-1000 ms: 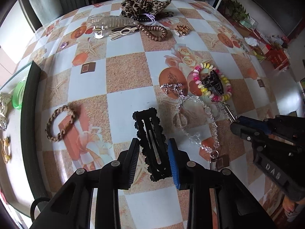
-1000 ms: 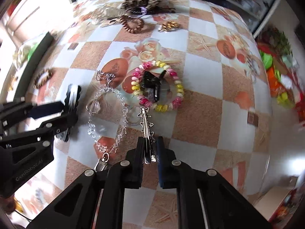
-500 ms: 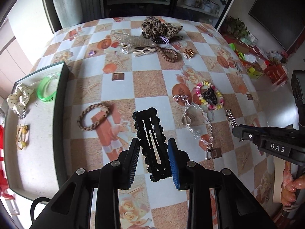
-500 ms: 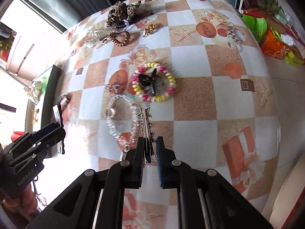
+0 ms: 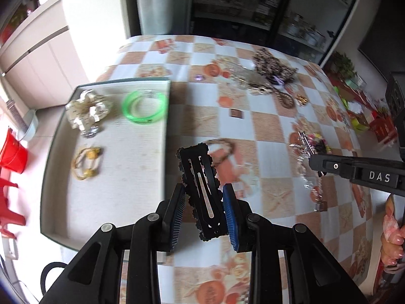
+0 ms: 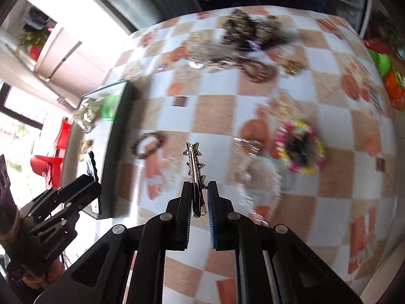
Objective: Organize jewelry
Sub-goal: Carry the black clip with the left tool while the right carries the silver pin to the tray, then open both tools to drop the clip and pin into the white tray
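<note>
My left gripper (image 5: 205, 207) is shut on a black scalloped snap hair clip (image 5: 201, 190) and holds it in the air near the right edge of a shallow tray (image 5: 165, 136). The tray holds a green bangle (image 5: 144, 109), a cream scrunchie (image 5: 87, 111) and a yellow hair tie (image 5: 86, 163). My right gripper (image 6: 198, 206) is shut on a silver star hair clip (image 6: 193, 167) and holds it above the checkered table. The left gripper (image 6: 81, 190) also shows at the left of the right wrist view.
On the table lie a braided brown bracelet (image 6: 149, 144), a clear bead necklace (image 6: 258, 174), a pink and yellow bead bracelet (image 6: 300, 147) around a black claw clip, and at the far side a leopard scrunchie (image 5: 273, 67) with more hair clips. Red stools (image 5: 10, 157) stand left.
Both grippers have risen and swung left with their clips. The left gripper now sits by the tray's edge, and the tray fills much more of its view.
</note>
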`<state>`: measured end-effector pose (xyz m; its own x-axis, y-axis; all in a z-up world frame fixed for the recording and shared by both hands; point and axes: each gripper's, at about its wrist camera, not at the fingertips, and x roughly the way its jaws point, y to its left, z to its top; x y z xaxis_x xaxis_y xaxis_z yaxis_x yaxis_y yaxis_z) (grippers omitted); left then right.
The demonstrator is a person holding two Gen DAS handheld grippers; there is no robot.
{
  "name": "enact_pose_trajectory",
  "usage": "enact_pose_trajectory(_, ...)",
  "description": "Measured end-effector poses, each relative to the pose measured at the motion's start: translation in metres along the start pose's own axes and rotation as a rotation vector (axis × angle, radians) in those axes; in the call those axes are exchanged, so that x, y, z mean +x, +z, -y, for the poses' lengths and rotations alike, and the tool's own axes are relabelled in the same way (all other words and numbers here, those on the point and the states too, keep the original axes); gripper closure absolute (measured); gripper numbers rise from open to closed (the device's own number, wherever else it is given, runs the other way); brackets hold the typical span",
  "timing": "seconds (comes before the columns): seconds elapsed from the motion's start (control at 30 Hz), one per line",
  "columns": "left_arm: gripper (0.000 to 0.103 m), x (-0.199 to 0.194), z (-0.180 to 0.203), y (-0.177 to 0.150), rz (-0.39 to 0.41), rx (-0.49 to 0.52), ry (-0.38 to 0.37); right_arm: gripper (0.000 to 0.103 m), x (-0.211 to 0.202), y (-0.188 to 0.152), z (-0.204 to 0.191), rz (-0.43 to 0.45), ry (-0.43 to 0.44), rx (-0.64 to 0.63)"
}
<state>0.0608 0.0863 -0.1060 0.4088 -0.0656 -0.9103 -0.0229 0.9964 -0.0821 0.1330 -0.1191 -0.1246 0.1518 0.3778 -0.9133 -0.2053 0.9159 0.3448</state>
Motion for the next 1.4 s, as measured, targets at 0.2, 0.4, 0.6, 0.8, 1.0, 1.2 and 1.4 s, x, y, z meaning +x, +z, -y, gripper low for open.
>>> enact_pose_trajectory(0.2,0.069,-0.005,-0.059,-0.004,0.01,-0.094,0.068,0.09,0.025,0.026,-0.069,-0.016,0.06,-0.116)
enact_pose_trajectory(0.4,0.069,0.003,-0.11,-0.012,-0.009,-0.167,0.117,0.09,0.06,0.043,-0.128,-0.061,0.104,-0.2)
enact_pose_trajectory(0.6,0.069,0.021,-0.147,-0.02,-0.056,-0.212,0.158,0.09,0.102,0.054,-0.169,-0.133,0.116,-0.236)
enact_pose_trajectory(0.8,0.069,0.04,-0.17,-0.025,-0.103,-0.252,0.176,0.09,0.14,0.059,-0.194,-0.205,0.097,-0.251)
enact_pose_trajectory(1.0,0.069,0.052,-0.178,-0.019,-0.116,-0.254,0.187,0.09,0.169,0.072,-0.207,-0.227,0.055,-0.253)
enact_pose_trajectory(1.2,0.069,0.053,-0.184,-0.013,-0.106,-0.252,0.203,0.09,0.188,0.09,-0.216,-0.218,0.012,-0.245)
enact_pose_trajectory(1.4,0.068,0.054,-0.182,-0.012,-0.11,-0.227,0.22,0.089,0.194,0.098,-0.215,-0.208,0.003,-0.221)
